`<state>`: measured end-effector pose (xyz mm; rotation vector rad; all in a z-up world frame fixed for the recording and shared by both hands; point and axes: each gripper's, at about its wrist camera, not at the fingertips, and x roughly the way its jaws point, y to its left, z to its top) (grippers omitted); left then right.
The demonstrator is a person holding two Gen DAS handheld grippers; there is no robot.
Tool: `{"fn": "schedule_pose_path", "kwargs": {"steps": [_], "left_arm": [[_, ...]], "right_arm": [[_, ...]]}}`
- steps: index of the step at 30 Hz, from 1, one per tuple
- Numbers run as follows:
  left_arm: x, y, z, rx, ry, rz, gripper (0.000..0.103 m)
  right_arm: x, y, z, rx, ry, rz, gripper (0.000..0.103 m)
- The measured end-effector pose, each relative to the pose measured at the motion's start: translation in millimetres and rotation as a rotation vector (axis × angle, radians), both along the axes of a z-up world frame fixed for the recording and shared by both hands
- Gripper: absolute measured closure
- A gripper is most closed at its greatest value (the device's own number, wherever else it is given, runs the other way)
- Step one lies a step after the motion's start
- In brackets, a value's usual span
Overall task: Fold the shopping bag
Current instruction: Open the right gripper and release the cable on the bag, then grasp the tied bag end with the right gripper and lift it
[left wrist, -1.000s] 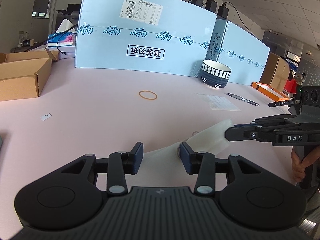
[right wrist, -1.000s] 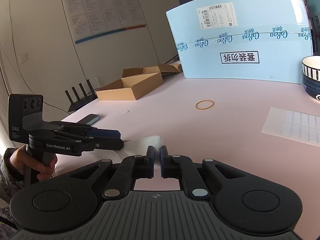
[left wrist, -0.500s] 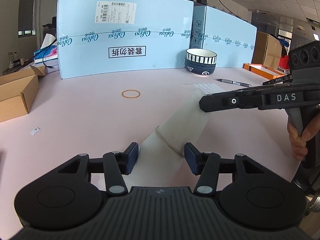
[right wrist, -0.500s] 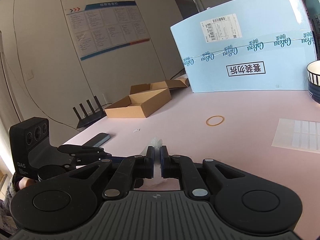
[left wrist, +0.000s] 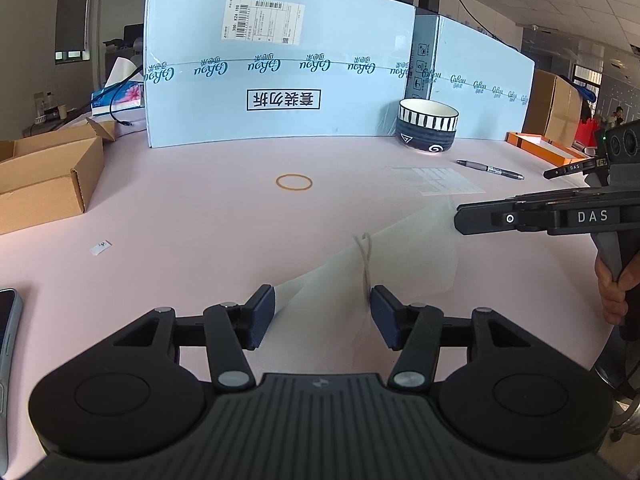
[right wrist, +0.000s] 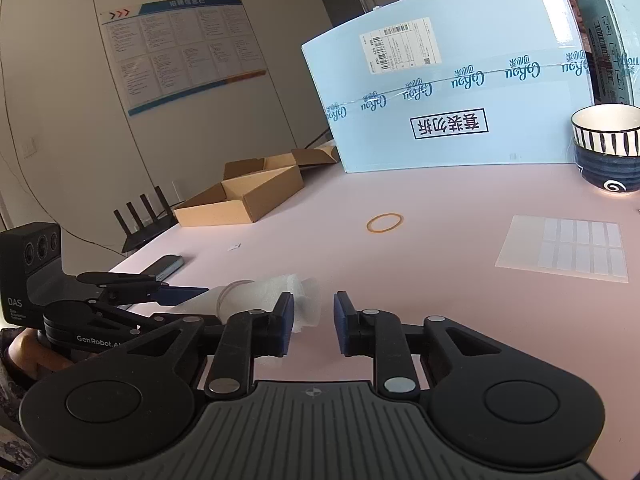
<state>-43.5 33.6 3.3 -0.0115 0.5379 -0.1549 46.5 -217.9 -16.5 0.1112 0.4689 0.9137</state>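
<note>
The white shopping bag (left wrist: 384, 264) lies as a folded strip on the pink tabletop (left wrist: 200, 220), lower centre. Both jaws have just been opening: the left hand-held gripper (left wrist: 323, 312) straddles it unpressed, and the right hand-held gripper (right wrist: 311, 322) stands open, empty. A fold looks just released; next comes regrasping an end.

an office: wall notice board (right wrist: 182, 46), router (right wrist: 146, 220), shipping cartons (left wrist: 280, 68) on a desk (left wrist: 200, 216).
</note>
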Motion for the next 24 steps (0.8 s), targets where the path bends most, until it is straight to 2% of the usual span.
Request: {"fn": "schedule_pose_path", "kwargs": {"steps": [2, 4, 7, 9, 12, 14, 15, 16, 19, 21, 24], "left_arm": [[-6, 6, 3, 0.010, -0.009, 0.027, 0.039], [-14, 16, 6, 0.004, -0.017, 0.047, 0.039], [-25, 28, 13, 0.011, -0.027, 0.066, 0.039], [-31, 30, 20, 0.063, -0.039, 0.066, 0.039], [-37, 27, 32, 0.150, -0.079, 0.035, 0.039], [-37, 19, 40, 0.220, -0.110, -0.028, 0.036], [-35, 15, 42, 0.254, -0.118, -0.061, 0.025], [-32, 10, 43, 0.287, -0.117, -0.086, 0.020], [-18, -7, 38, 0.411, -0.067, -0.156, 0.020], [-12, -14, 34, 0.441, -0.044, -0.200, 0.020], [-8, -20, 29, 0.441, -0.010, -0.264, 0.020]], "right_arm": [[-1, -6, 2, 0.010, -0.009, -0.025, 0.055], [-5, -10, 5, 0.003, -0.034, -0.046, 0.042], [-18, -13, 13, -0.038, -0.116, -0.059, 0.035], [-27, -12, 19, -0.072, -0.174, -0.049, 0.031], [-47, 2, 31, -0.208, -0.331, 0.005, 0.022], [-60, 22, 36, -0.375, -0.453, 0.040, 0.017], [-63, 32, 36, -0.448, -0.498, 0.071, 0.017], [-67, 43, 35, -0.524, -0.544, 0.111, 0.017], [-70, 67, 29, -0.660, -0.598, 0.231, 0.017], [-70, 78, 23, -0.732, -0.627, 0.290, 0.017], [-69, 90, 14, -0.787, -0.662, 0.313, 0.019]]}}
